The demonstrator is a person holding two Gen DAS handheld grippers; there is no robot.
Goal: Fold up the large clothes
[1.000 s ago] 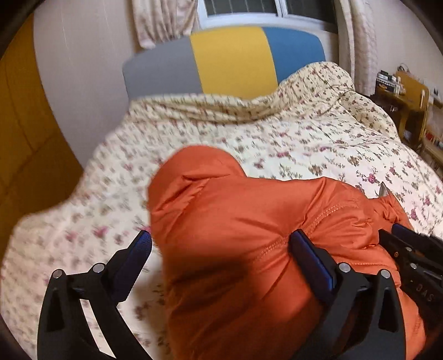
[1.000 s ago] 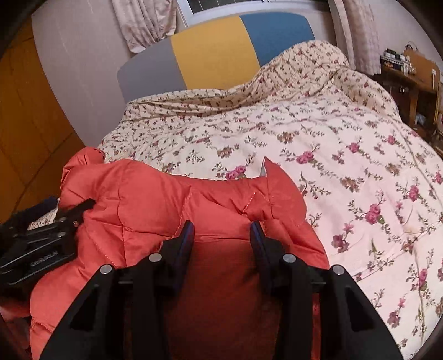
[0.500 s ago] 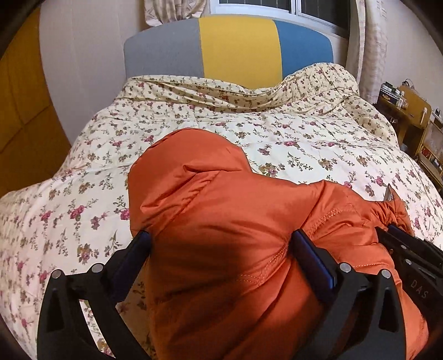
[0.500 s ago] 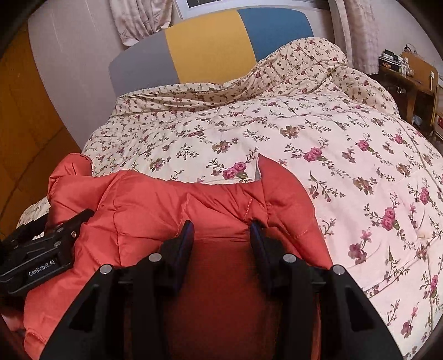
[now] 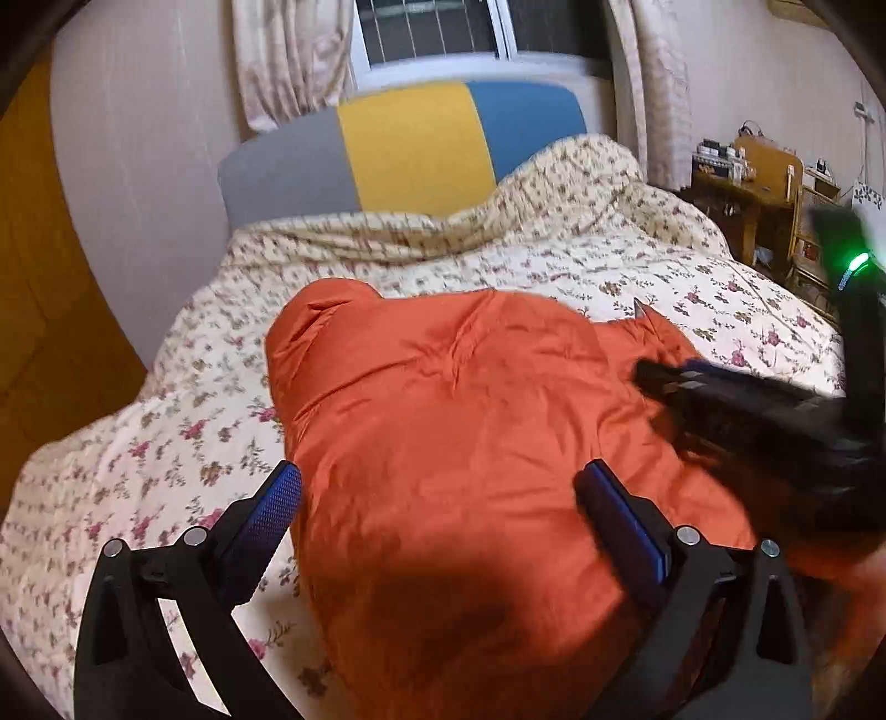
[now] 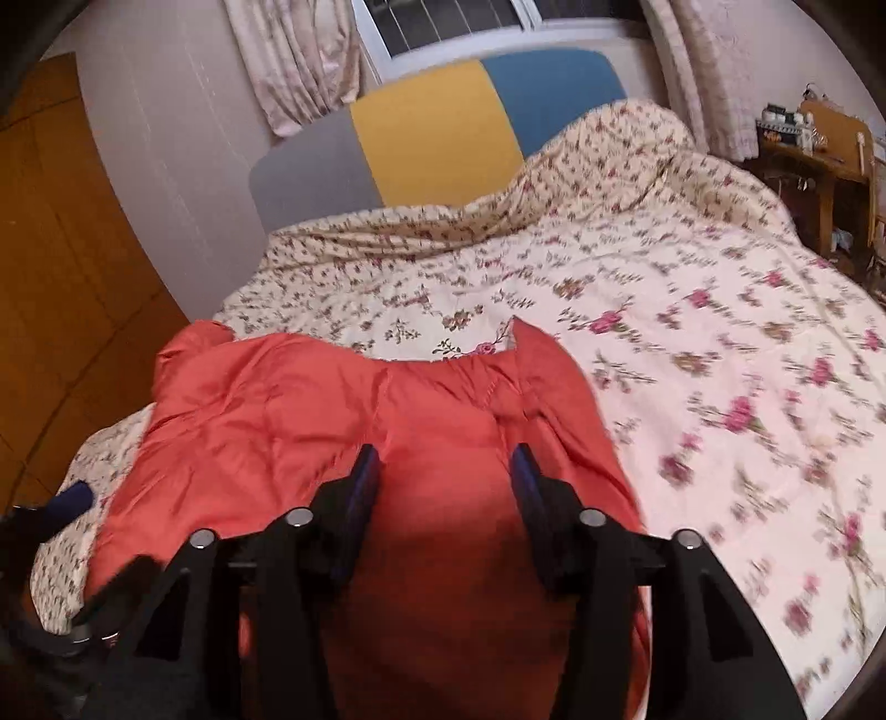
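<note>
An orange padded jacket (image 5: 454, 421) lies folded on the floral bedspread (image 5: 554, 266); it also shows in the right wrist view (image 6: 310, 410). My left gripper (image 5: 437, 498) is open, its jaws wide apart over the jacket's near left part, holding nothing. My right gripper (image 6: 446, 471) is open, its jaws apart above the jacket's near right part, with no cloth pinched. The right gripper also shows blurred in the left wrist view (image 5: 736, 399), above the jacket's right side.
The bed has a grey, yellow and blue headboard (image 5: 410, 149) under a curtained window (image 5: 432, 27). A wooden desk with clutter (image 5: 753, 183) stands right of the bed. A wooden wardrobe (image 6: 50, 288) is on the left. Bare bedspread (image 6: 720, 387) lies right of the jacket.
Both grippers have pulled back and up from the jacket. The right gripper, earlier pressed against bunched cloth, now stands wider and free. The jacket lies flatter on the bed.
</note>
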